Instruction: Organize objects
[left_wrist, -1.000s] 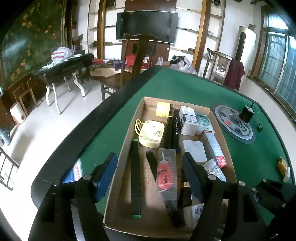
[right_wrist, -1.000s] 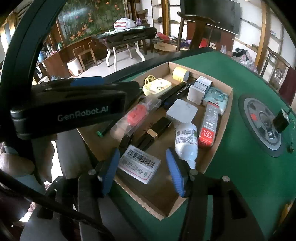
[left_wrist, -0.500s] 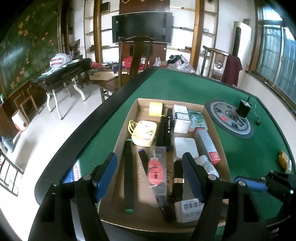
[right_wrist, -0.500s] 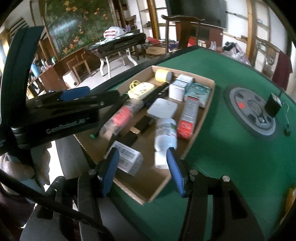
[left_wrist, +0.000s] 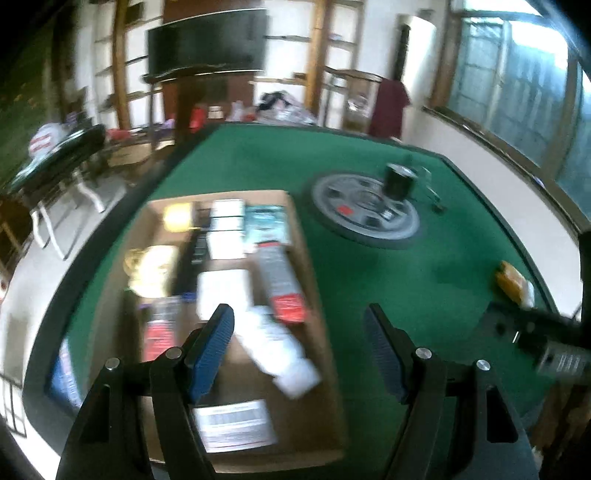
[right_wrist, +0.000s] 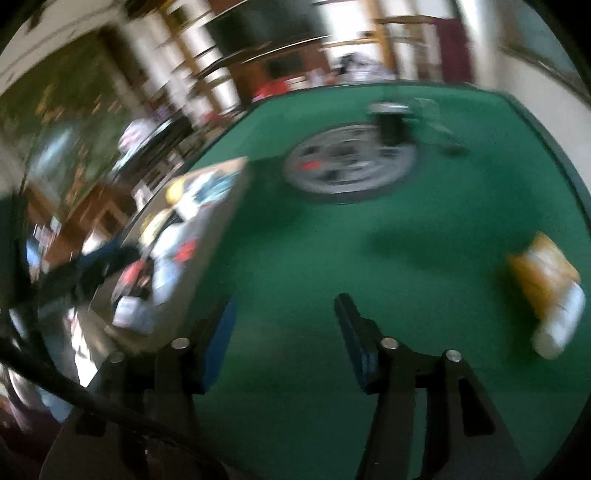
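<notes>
on green felt: my right gripper (right_wrist: 282, 332), empty, jaws just widened, has swung off the box (right_wrist: 207, 236) toward the yellow packet (right_wrist: 546, 284); left gripper (left_wrist: 299, 347) open, empty, over the box rim. likely next pick: packet.

Both my tongs point forward and down, nothing between the pads. Left tongs (left_wrist: 299, 347) gape wide, blue pads (left_wrist: 212, 349) clear. Right tongs (right_wrist: 284, 338) apart too, jaws just been opening, empty. Right body shows at the left view's right edge. Both views motion-blurred.
</notes>
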